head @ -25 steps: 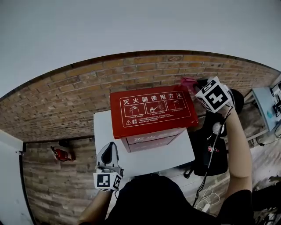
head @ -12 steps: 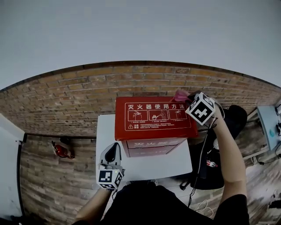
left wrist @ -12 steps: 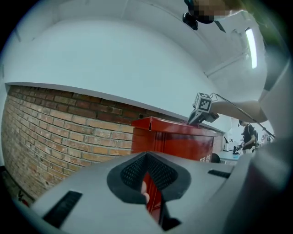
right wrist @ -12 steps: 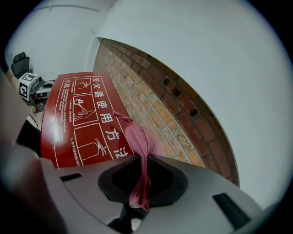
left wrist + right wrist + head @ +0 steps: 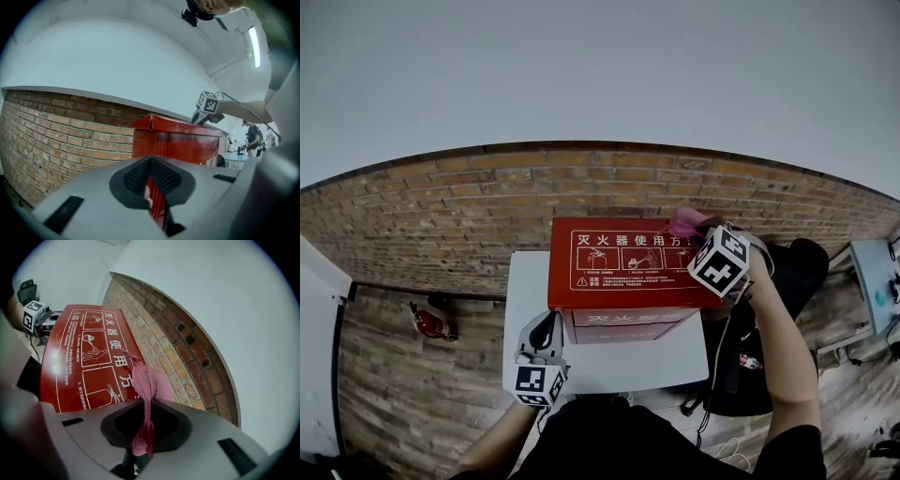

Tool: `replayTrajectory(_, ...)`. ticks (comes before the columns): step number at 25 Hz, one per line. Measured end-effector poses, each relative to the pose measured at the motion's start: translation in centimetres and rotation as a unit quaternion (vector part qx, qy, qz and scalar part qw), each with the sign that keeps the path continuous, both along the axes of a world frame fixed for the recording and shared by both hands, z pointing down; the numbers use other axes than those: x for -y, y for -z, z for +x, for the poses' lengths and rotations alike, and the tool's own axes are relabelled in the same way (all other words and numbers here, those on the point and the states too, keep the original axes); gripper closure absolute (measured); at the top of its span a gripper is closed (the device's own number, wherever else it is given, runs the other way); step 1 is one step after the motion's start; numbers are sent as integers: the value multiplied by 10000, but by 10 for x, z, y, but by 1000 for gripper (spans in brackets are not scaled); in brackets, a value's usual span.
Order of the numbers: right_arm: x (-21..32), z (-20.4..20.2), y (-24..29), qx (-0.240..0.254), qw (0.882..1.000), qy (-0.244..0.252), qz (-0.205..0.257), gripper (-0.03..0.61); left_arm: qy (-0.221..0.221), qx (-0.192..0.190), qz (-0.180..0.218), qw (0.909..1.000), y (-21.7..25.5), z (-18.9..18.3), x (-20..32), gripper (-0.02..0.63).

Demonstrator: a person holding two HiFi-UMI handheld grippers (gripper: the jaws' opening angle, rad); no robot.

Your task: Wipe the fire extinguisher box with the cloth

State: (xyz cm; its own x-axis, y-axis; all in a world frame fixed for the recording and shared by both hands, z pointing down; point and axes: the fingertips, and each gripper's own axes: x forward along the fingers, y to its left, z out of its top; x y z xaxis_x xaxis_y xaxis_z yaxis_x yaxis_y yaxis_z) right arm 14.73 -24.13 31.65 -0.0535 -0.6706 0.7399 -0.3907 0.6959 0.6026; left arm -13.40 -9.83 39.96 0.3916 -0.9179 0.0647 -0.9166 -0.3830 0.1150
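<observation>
Red metal fire extinguisher box (image 5: pixel 628 267), mid white table (image 5: pixel 517 291). Pink knit cloth (image 5: pixel 149 380), clamped in right gripper (image 5: pixel 143 427), hangs at the 2 o'clock corner of the lid (image 5: pixel 89 352). Empty left gripper (image 5: pixel 544 328), closed, at box's 7 o'clock. Wiping looks barely begun; whole lid left.

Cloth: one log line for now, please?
right gripper: shut on pink cloth | pink cloth: over red box's far corner | left gripper: shut, empty, apart from red box

A red fire extinguisher box (image 5: pixel 628 272) is showing white lettering and line drawings on its top. A pink cloth (image 5: pixel 682 222) is standing out against the box's red. Under the box a white table (image 5: pixel 609 361) is showing; behind the box, a brick wall (image 5: pixel 441 211) is showing brown courses with pale mortar lines.
</observation>
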Motion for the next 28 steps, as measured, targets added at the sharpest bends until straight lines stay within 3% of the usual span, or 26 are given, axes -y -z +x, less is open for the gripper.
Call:
replayTrajectory(15, -14, -54, 0, -231, 9965, 771, 214, 526, -106, -22, -111, 9999, -3, 3, -2, 597)
replayTrajectory(28, -17, -86, 1, -364, 9934, 1039, 333, 526, -98, -97, -104, 9999, -2, 3, -2, 597)
